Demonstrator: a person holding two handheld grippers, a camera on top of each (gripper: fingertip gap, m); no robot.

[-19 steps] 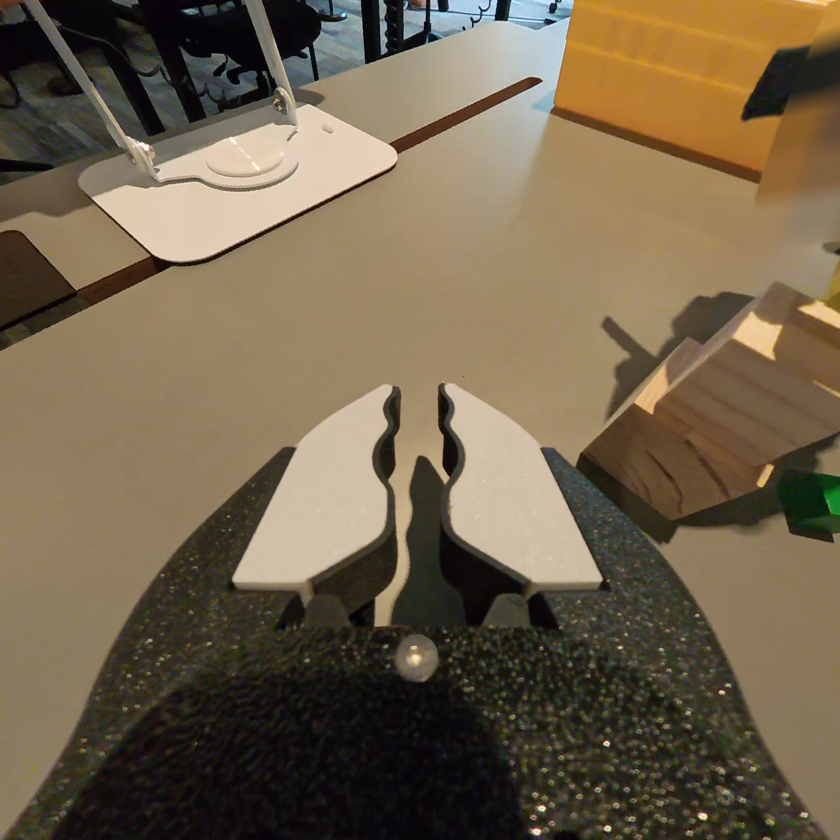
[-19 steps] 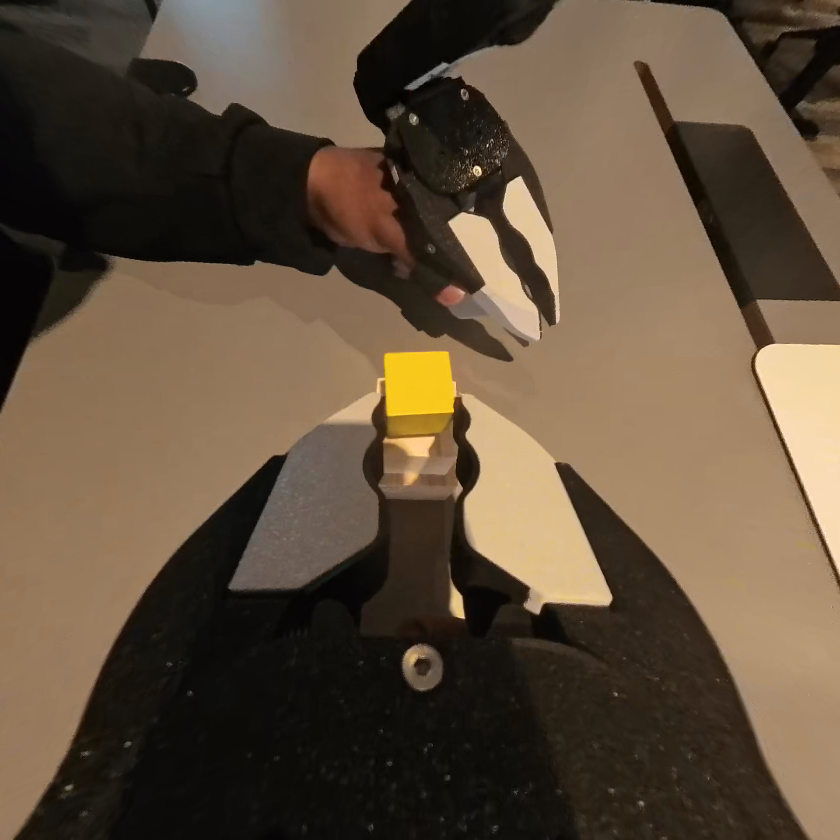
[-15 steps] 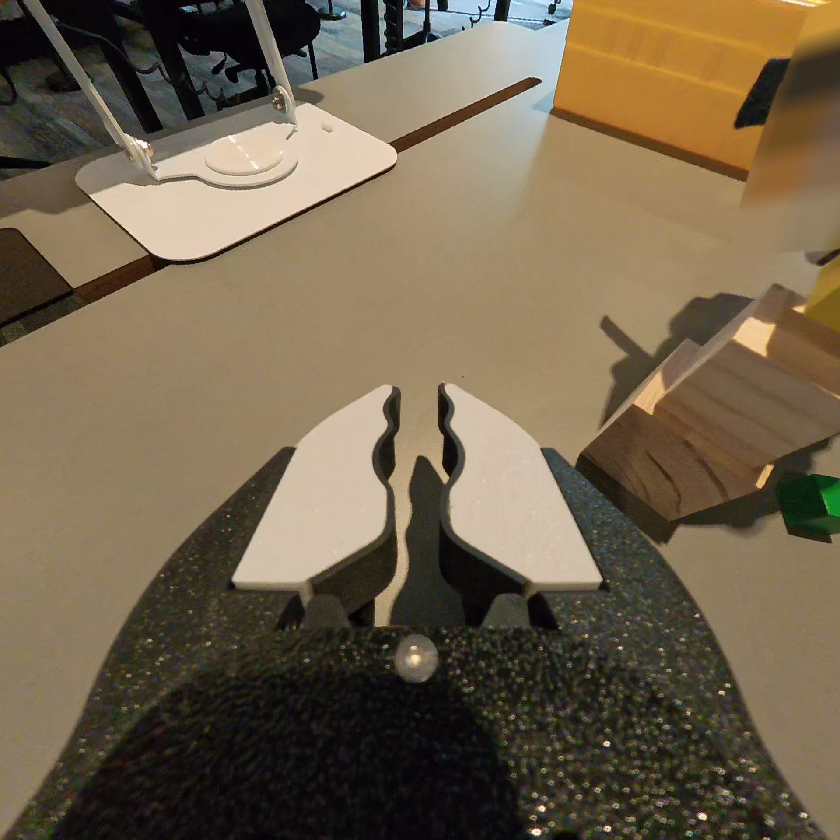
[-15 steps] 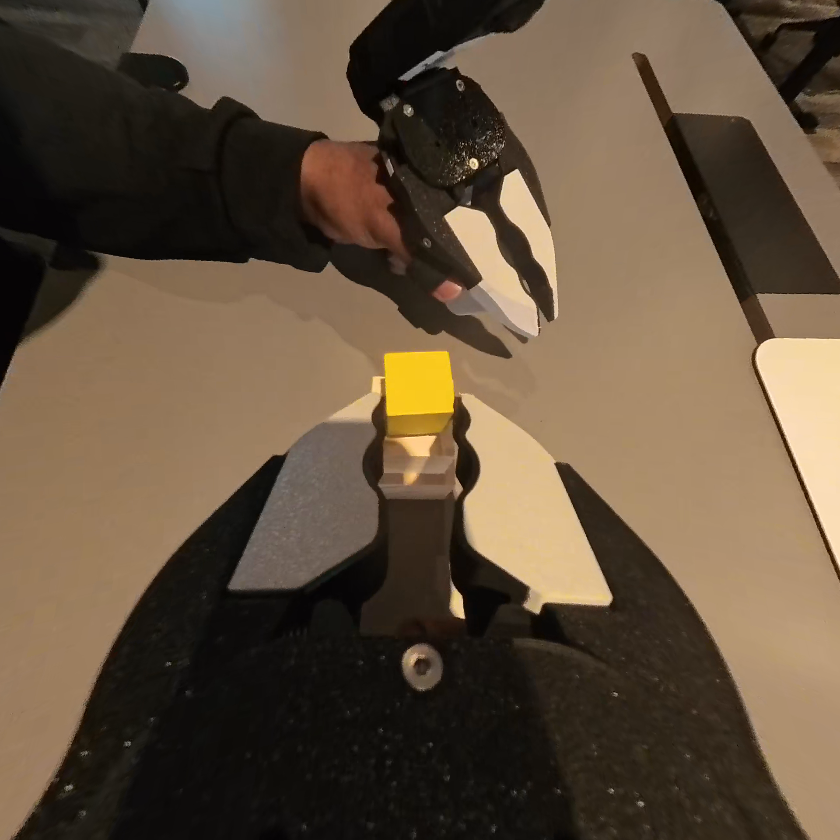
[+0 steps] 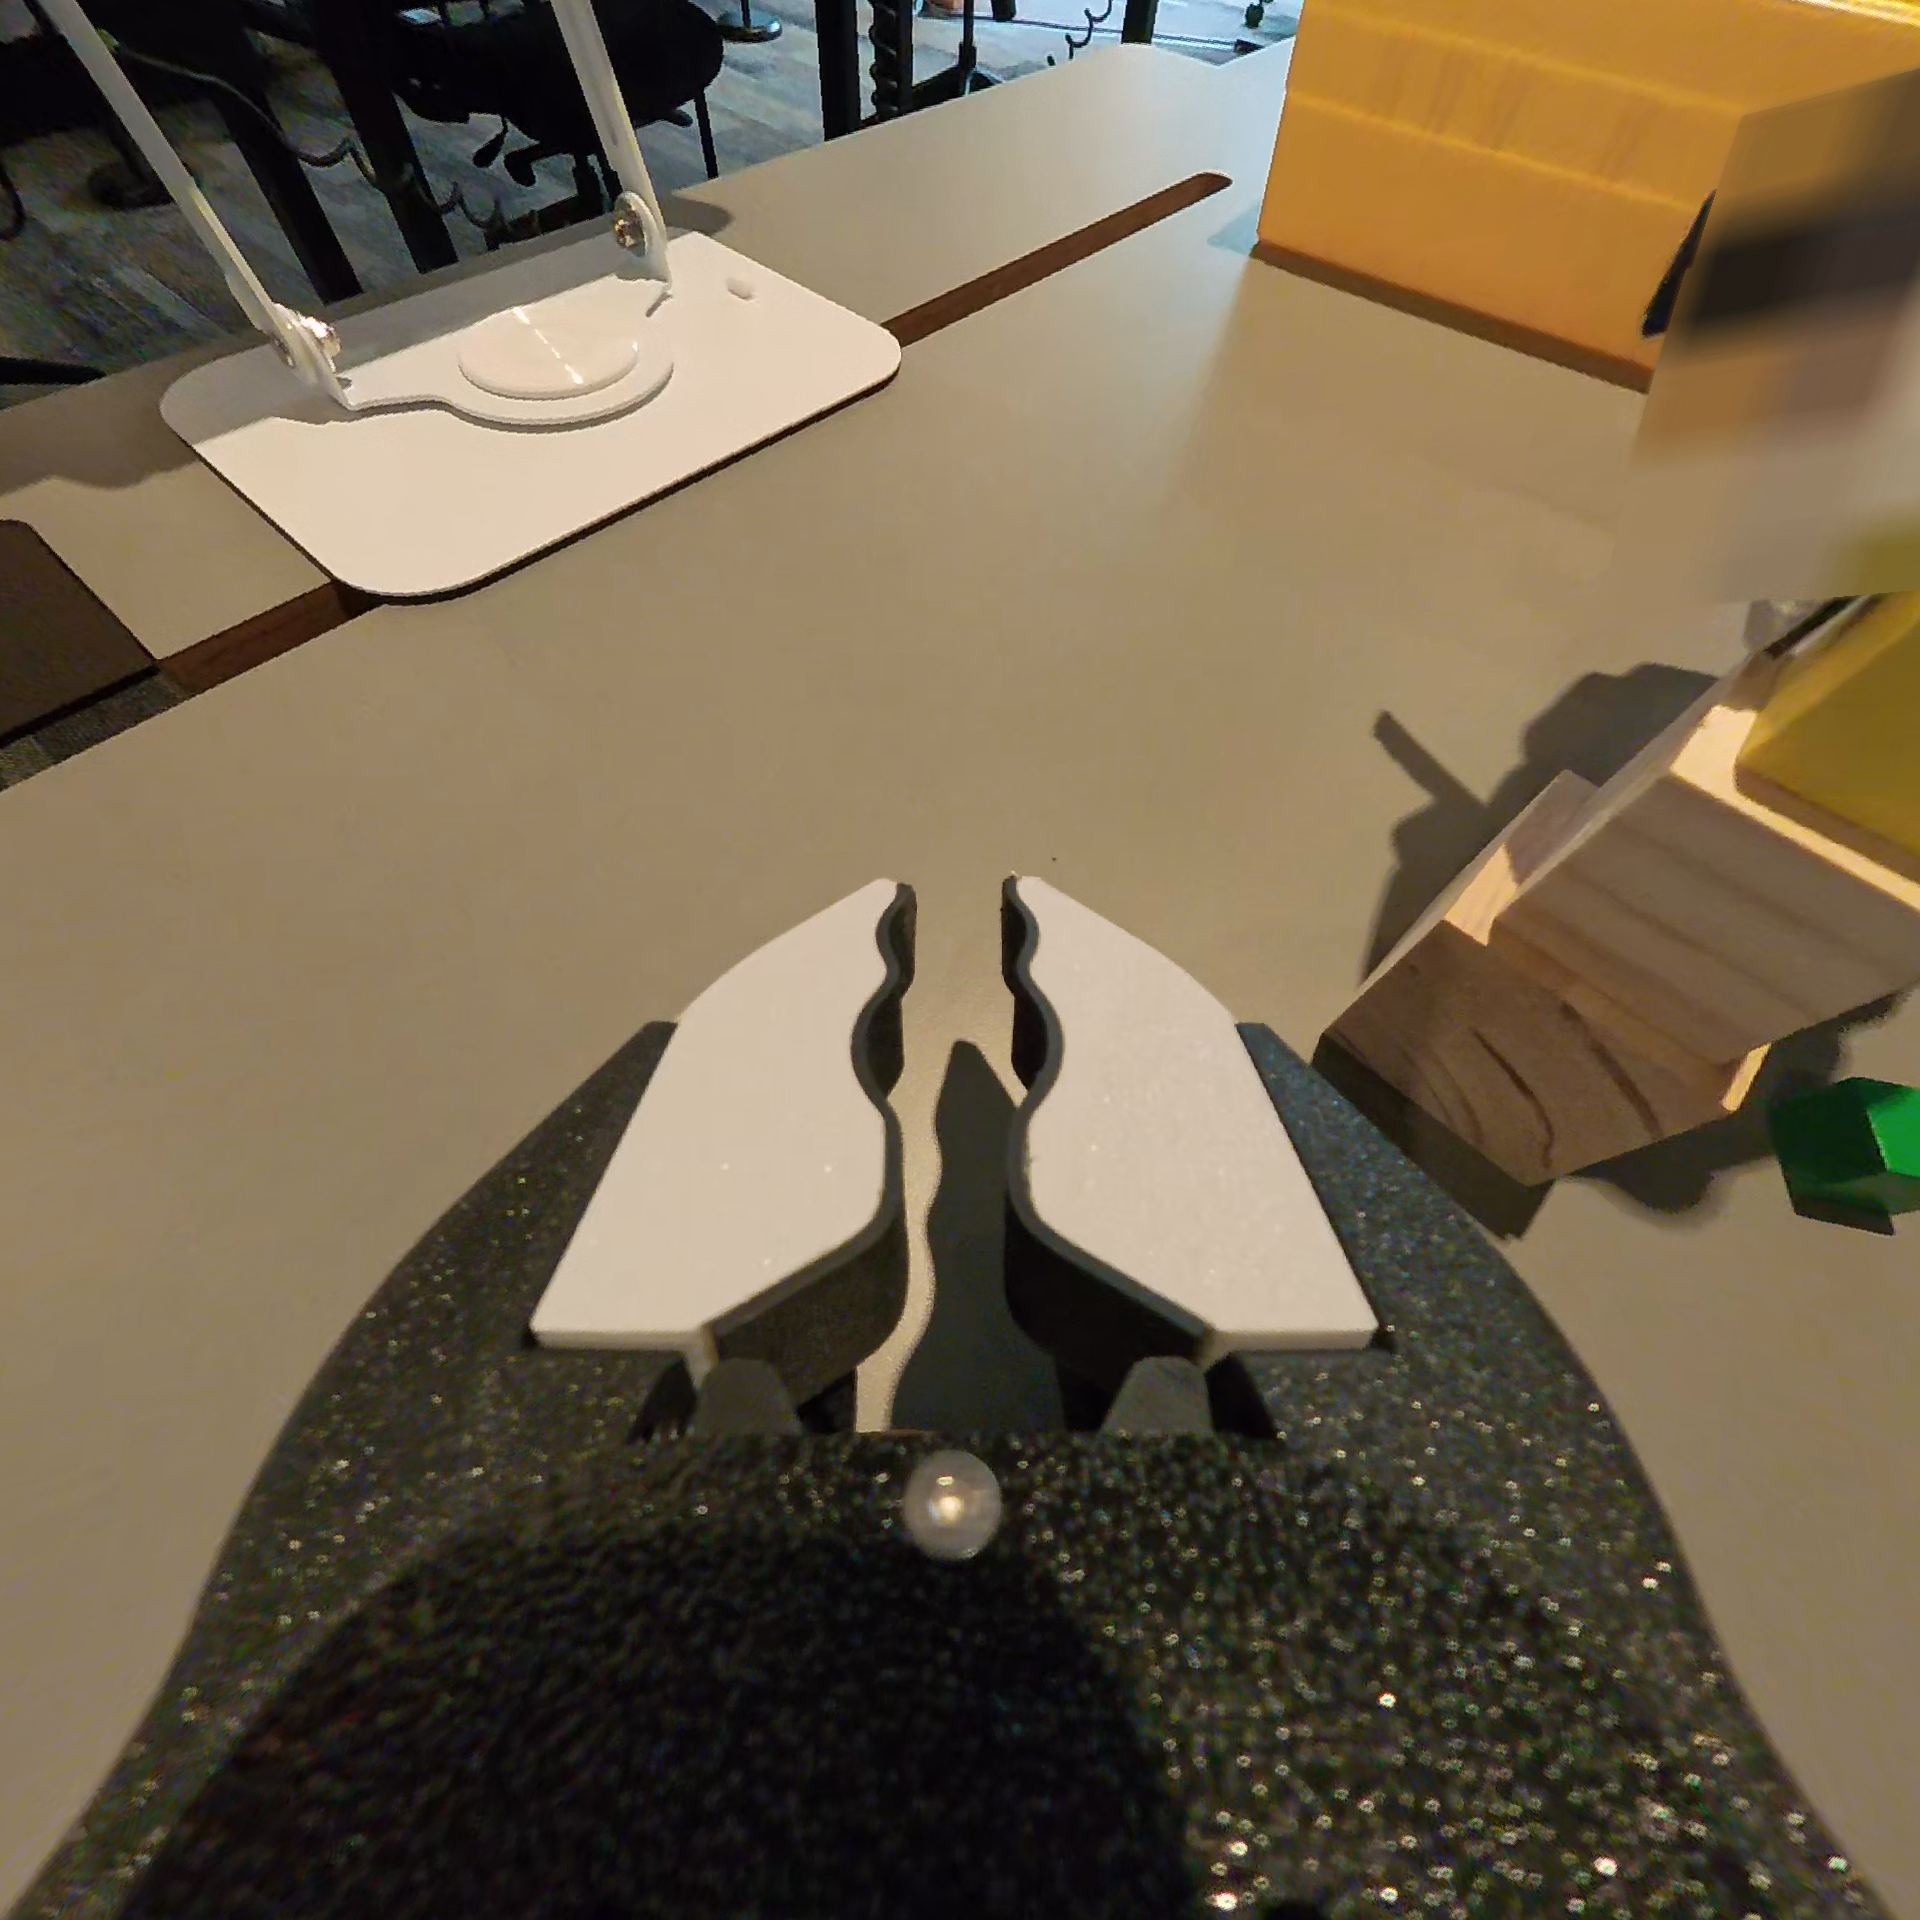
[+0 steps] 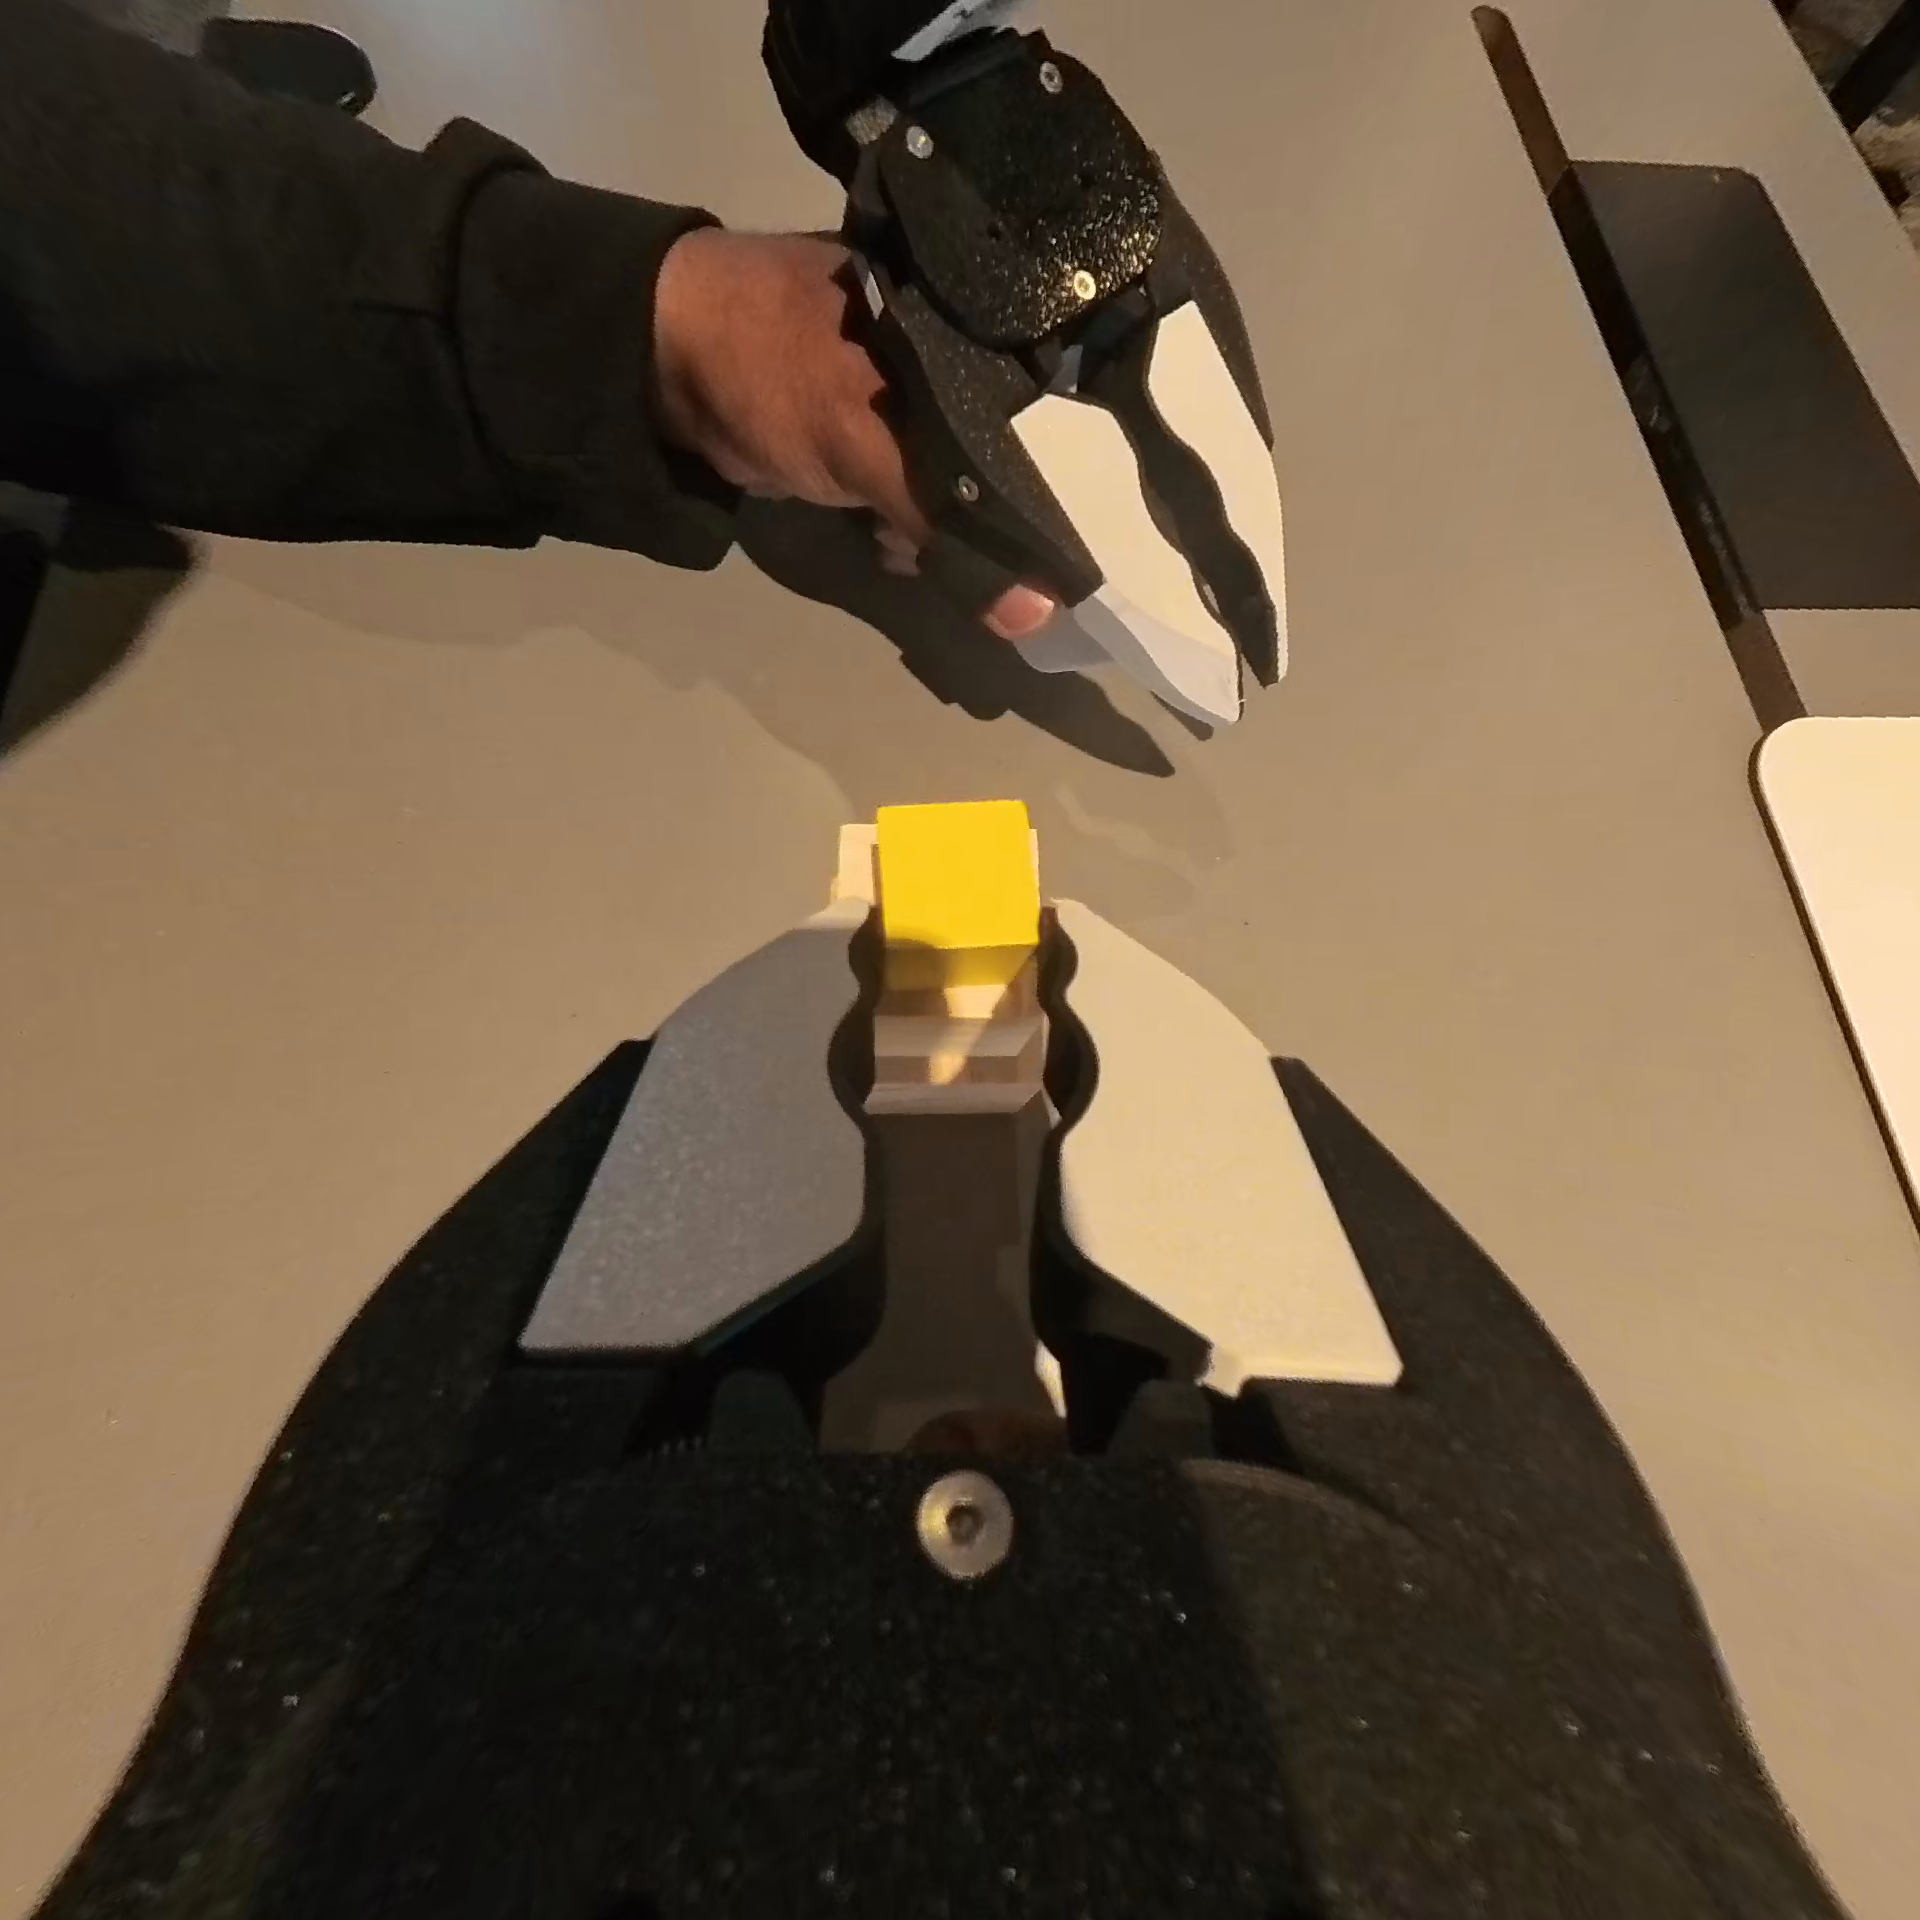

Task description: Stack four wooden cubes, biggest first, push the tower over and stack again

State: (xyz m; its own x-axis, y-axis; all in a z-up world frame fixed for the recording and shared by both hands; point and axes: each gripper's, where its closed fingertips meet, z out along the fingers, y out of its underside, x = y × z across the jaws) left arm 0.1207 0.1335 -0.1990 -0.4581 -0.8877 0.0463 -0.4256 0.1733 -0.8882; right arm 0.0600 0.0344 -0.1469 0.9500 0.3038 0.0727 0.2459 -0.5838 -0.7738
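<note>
Right wrist view, nearest first: right gripper (image 6: 956, 914) is sitting over the tower, its jaws flanking the yellow cube (image 6: 956, 878), which is resting on a natural wood cube (image 6: 956, 1060). The jaws are lying tight along the yellow cube's sides. Cannot tell whether they are clamping or only just beside it.

Just beyond the tower, a hand (image 6: 769, 374) is holding the left gripper (image 6: 1242, 691) low over the table (image 6: 416, 935), pointing away from the stack.

Left wrist view: left gripper (image 5: 956, 894) is nearly closed, a thin slit between the fingers, carrying nothing. To its right, the big wooden cube (image 5: 1507, 1070) is carrying the medium one (image 5: 1683, 935), with yellow on top.

Key relation: the green cube (image 5: 1860, 1148) is lying on the table at the tower's foot, right of and slightly ahead of the left claw and apart from it. Probably the last, smallest piece. The right wrist view is not showing it. The left gripper seems free and near, needing a rightward turn and wider jaws. As a cube it has no long axis, so any square approach looks fine.
</note>
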